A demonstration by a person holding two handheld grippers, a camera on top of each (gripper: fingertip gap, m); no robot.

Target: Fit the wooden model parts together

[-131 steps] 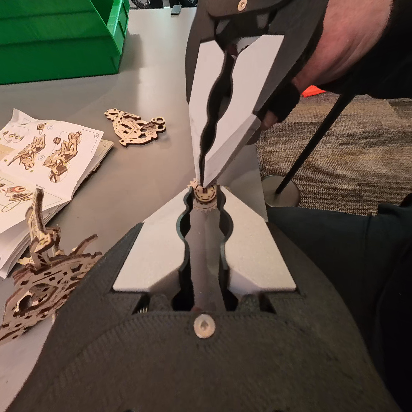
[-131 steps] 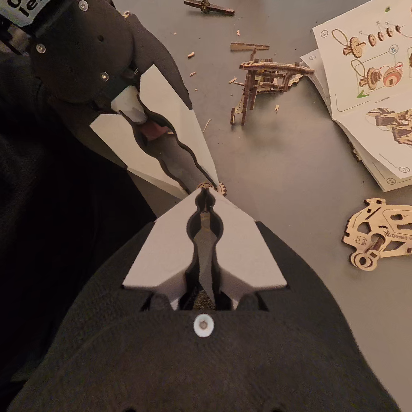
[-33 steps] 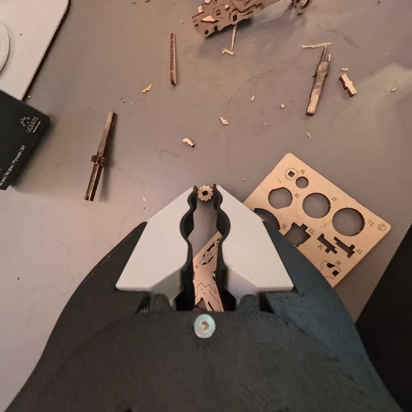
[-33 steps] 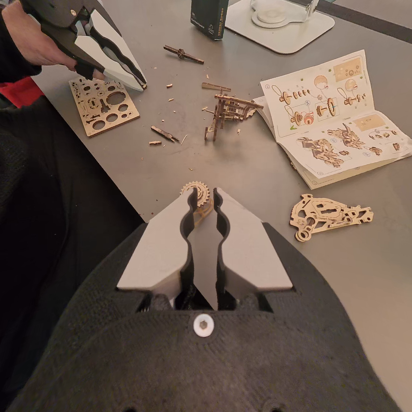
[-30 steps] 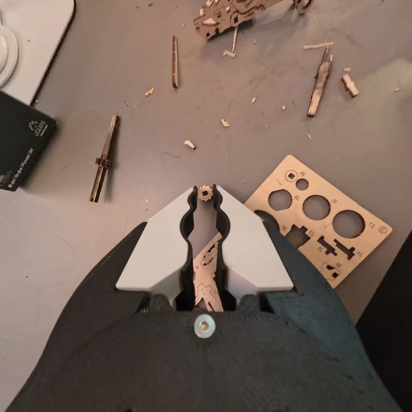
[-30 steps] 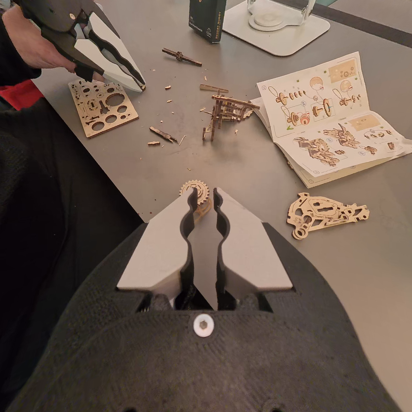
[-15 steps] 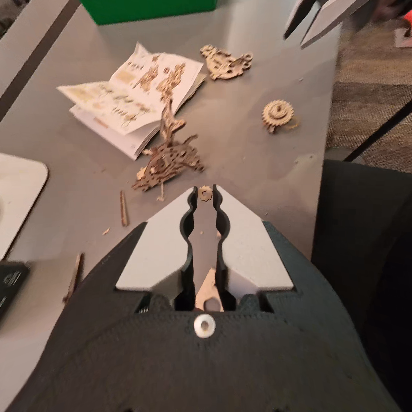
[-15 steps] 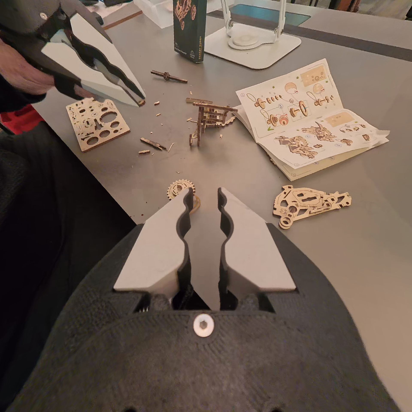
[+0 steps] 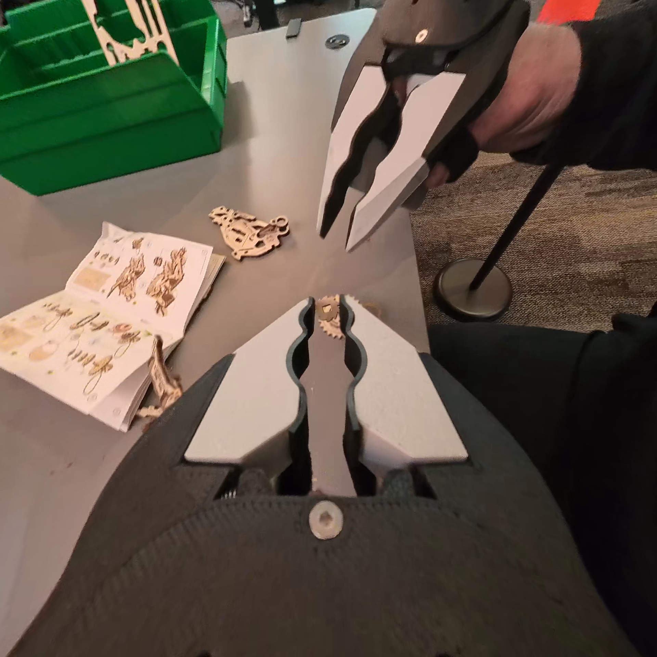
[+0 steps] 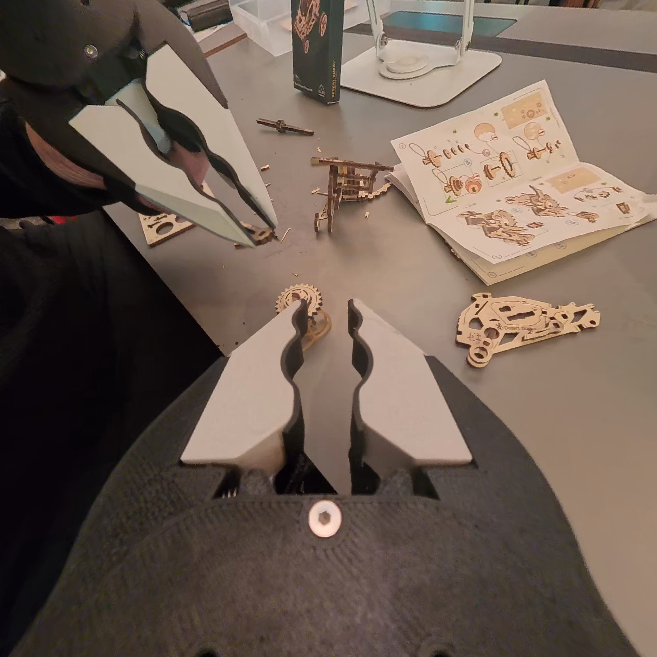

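My left gripper (image 9: 327, 306) is shut on a small wooden gear (image 9: 326, 310), held just above the grey table (image 9: 277, 142). It also shows at the upper left of the right wrist view (image 10: 262, 236), the small gear (image 10: 263, 234) pinched at its tips. A larger toothed wooden gear (image 10: 298, 298) with a rubber band (image 10: 318, 332) lies flat near the table's front edge; in the left wrist view (image 9: 333, 331) it lies just behind the small gear. My right gripper (image 10: 325, 306) is open and empty, its left fingertip over the large gear's edge. It hangs open at the upper right of the left wrist view (image 9: 335, 241).
A half-built wooden frame (image 10: 346, 185), an open instruction booklet (image 10: 515, 185) and a flat wooden side plate (image 10: 522, 325) lie on the table. A punched parts sheet (image 10: 167, 227), an axle (image 10: 284, 127), a dark box (image 10: 316, 49) and a white stand base (image 10: 419, 71) lie farther off. A green bin (image 9: 106, 96) stands at the far end. The grippers' ends are close to 5 cm from one another.
My right gripper has let go of the large gear, which now lies on the table, and has opened. My left gripper has swung from over the parts sheet toward that gear, carrying the small gear.
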